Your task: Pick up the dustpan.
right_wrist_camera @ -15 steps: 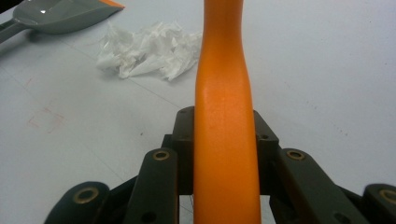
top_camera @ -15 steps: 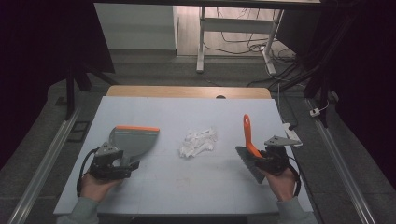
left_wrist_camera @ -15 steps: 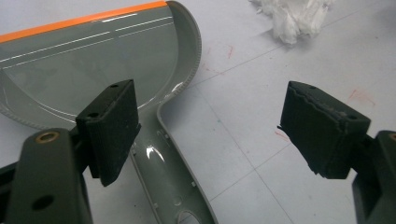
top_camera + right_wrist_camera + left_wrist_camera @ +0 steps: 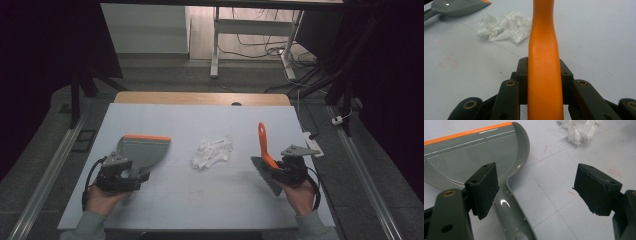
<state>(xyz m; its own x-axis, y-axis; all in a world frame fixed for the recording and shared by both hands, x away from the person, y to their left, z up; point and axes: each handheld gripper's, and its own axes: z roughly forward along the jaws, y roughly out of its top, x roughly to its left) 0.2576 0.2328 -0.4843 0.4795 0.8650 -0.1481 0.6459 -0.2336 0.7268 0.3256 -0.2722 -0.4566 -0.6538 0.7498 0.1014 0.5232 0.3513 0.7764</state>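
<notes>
The right claw (image 4: 280, 169) is pinching the orange plastic handle of a small brush (image 4: 543, 62), whose dark grey bristle head (image 4: 265, 175) sits low against the white tabletop (image 4: 200, 200) on the person's side of the claw. The left claw (image 4: 534, 192) is spread wide, its black pads either side of the grey handle of a grey plastic dustpan with an orange lip (image 4: 142, 150), and nothing is gripped there yet.

The likeliest trouble is the dustpan. With the jaws open, a closing squeeze that lands off-centre on the smooth, narrow handle (image 4: 511, 212) could skid it sideways or tip the pan up, lifting the orange lip off the tabletop so anything swept would slide underneath. The brush is the other risk: it is held on its handle with the handle pointing away from the person (a long lever), so pressing the bristles down could twist it in the grip.

The crumpled heap of white paper scraps (image 4: 212, 151) lies between the dustpan and the brush, right of the pan's open side and apart from it. It looks light and would probably scatter under a hard stroke. Nothing stands between the scraps and the pan. Beyond the tabletop's far edge, well away from the scraps, are cables on the floor (image 4: 260, 47).
</notes>
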